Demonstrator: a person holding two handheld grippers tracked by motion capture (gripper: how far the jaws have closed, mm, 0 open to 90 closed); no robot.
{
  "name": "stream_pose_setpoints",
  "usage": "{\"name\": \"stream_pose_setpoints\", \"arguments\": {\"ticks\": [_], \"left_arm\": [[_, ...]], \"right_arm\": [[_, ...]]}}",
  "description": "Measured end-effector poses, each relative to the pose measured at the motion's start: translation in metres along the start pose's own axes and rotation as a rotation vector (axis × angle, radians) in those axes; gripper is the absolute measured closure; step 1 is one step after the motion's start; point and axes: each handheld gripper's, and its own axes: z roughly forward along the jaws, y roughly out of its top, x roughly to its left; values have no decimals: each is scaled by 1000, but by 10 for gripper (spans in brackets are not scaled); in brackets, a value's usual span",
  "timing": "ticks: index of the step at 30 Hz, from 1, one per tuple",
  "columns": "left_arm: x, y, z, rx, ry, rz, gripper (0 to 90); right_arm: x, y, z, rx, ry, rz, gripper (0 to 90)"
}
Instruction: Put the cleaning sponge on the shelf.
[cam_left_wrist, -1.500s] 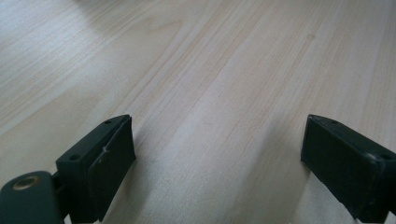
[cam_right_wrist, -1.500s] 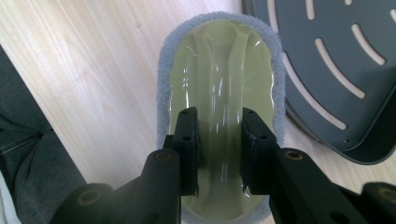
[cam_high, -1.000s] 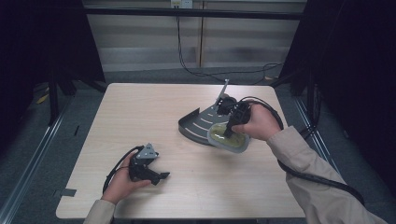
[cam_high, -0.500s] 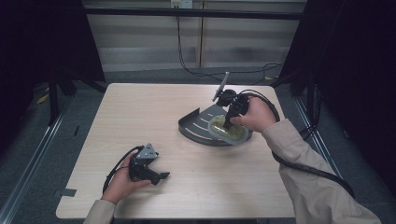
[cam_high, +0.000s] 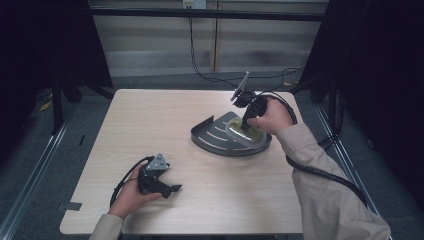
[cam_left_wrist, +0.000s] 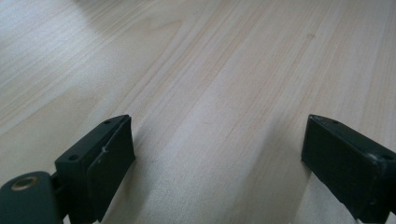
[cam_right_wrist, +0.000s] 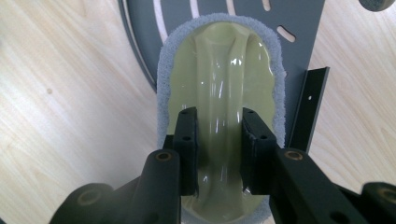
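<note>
Right gripper clamps the raised handle of a yellowish scrubber, seemingly resting on a dark slotted rack; left gripper rests spread wide on the table.

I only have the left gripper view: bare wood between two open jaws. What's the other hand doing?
Observer: The right gripper is closed on the raised handle of a yellow-green scrubber with a grey pad.
Operator: Where does that scrubber sit?
Observer: On a dark half-round metal tray at the table's far right side.
Operator: And where is my left gripper relative to it?
Observer: The left gripper rests low near the front left edge, well apart from the tray, its jaws pointing right.
</note>
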Motion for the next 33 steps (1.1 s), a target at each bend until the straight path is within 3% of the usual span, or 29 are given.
{"name": "stream_pose_setpoints", "arguments": {"ticks": [11,33], "left_arm": [[0,0,0,2,1,0,89],[0,0,0,3,-2,0,87]], "right_arm": [[-18,4,8,3,-1,81,711],[-36,12,29,7,-12,137,711]]}}
